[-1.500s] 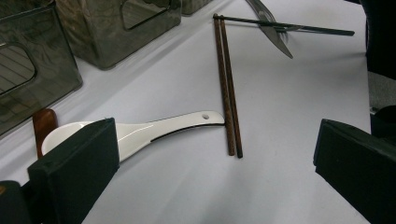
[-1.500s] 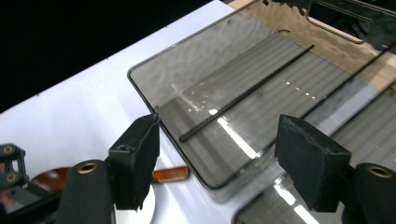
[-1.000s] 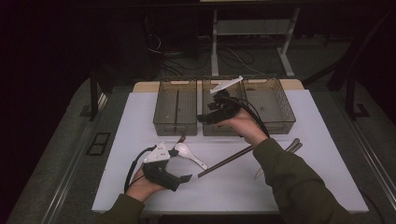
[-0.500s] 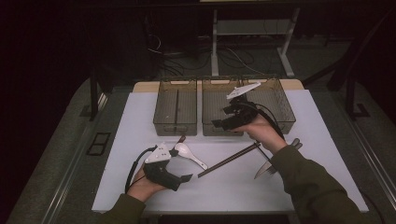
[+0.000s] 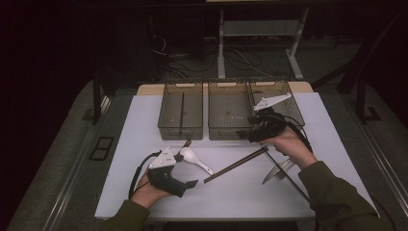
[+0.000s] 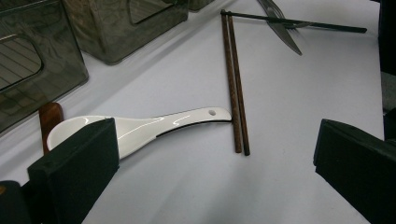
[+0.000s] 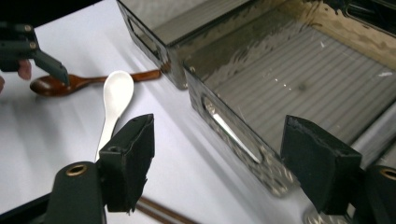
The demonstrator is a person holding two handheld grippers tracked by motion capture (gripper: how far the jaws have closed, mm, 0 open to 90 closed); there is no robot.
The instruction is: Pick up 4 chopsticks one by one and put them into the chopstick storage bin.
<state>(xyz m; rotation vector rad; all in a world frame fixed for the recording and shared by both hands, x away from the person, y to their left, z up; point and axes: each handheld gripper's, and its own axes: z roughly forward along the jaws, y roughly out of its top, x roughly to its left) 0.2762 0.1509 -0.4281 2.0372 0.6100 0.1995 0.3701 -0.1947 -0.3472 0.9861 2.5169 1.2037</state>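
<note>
My left gripper (image 5: 187, 171) rests low on the white mat (image 5: 144, 130), open. Its left pad (image 6: 74, 172) lies beside the bowl of a white ceramic spoon (image 6: 140, 128) (image 5: 195, 160), and nothing is between the jaws. A pair of brown chopsticks (image 6: 236, 84) (image 5: 235, 164) lies just past the spoon's handle. My right gripper (image 5: 249, 131) hovers at the front wall of the middle bin (image 7: 303, 79) (image 5: 228, 113), open and empty, pointing left. A wooden spoon (image 7: 79, 84) lies behind the white one.
Three smoky clear bins stand in a row at the back; the left bin (image 5: 182, 110) holds one dark stick. A knife and fork (image 5: 279, 171) and a black chopstick (image 6: 299, 21) lie on the mat near my right forearm.
My right gripper has slid rightwards and nearer to me, from over the middle bin to its front right corner. The left gripper has stayed put.
</note>
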